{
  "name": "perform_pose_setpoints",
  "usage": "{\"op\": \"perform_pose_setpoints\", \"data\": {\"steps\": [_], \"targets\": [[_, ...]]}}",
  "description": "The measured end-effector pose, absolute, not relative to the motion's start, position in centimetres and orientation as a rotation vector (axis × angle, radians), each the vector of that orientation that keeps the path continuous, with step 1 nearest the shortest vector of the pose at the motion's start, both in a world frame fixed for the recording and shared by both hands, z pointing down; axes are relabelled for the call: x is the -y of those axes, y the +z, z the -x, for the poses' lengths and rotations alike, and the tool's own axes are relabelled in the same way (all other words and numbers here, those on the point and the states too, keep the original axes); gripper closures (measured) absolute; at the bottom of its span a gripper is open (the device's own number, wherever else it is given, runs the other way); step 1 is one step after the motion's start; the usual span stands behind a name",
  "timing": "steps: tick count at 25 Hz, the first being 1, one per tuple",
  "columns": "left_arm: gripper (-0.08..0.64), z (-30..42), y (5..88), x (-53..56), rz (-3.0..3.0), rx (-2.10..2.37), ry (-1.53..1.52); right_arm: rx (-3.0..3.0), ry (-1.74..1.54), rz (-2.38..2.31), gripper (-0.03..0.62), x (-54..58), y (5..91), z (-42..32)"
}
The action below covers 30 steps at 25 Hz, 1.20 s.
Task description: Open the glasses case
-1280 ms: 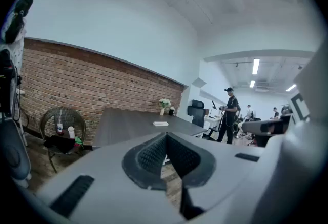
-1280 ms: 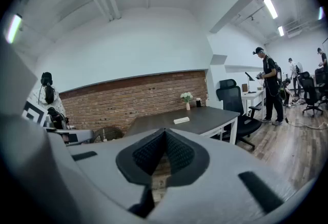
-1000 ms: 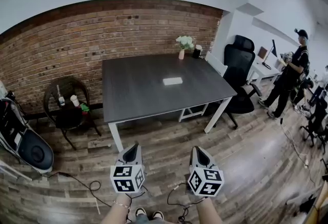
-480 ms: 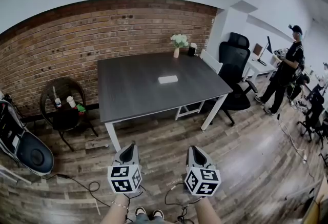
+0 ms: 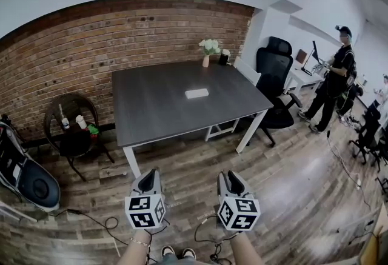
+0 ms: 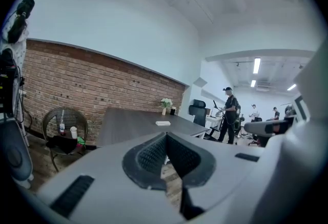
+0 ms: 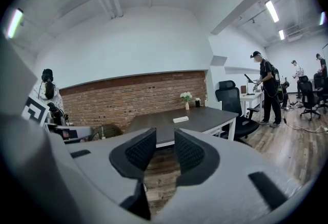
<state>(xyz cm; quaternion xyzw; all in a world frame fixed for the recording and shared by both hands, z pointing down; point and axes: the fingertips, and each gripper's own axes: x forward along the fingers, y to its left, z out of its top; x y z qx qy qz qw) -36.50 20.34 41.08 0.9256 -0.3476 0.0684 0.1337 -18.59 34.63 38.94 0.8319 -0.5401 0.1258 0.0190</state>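
The glasses case [image 5: 196,93] is a small white oblong lying flat near the middle of the dark grey table [image 5: 157,115], well ahead of both grippers. It also shows far off in the left gripper view [image 6: 163,123] and the right gripper view [image 7: 180,119]. My left gripper [image 5: 148,177] hangs over the wooden floor short of the table, its pads [image 6: 154,152] pressed together with nothing between them. My right gripper [image 5: 226,177] is beside it; its jaws have just been opening and now stand apart, a clear gap between the pads [image 7: 138,151], holding nothing.
A vase of white flowers [image 5: 207,48] and a dark cup stand at the table's far edge. A black office chair [image 5: 273,73] and a white chair are at its right. A wicker chair [image 5: 71,130] with bottles is at its left. A person [image 5: 333,79] stands far right. Cables [image 5: 109,220] cross the floor.
The right gripper's jaws have parted from shut to open. The view has drifted a little, so the table sits slightly further left. Both hands stay in about the same place.
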Motion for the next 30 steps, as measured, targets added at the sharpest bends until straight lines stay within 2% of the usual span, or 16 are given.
{"op": "perform_pose_setpoints", "data": {"steps": [15, 30], "targets": [[0.565, 33.5, 41.7, -15.7, -2.741, 0.893, 0.228, 1.561, 0.431, -2.643, 0.485, -31.5, 39.9, 16.3], [0.565, 21.4, 42.4, -6.9, -2.696, 0.964, 0.219, 1.631, 0.450, -2.577, 0.491, -21.5, 40.6, 3.7]]}}
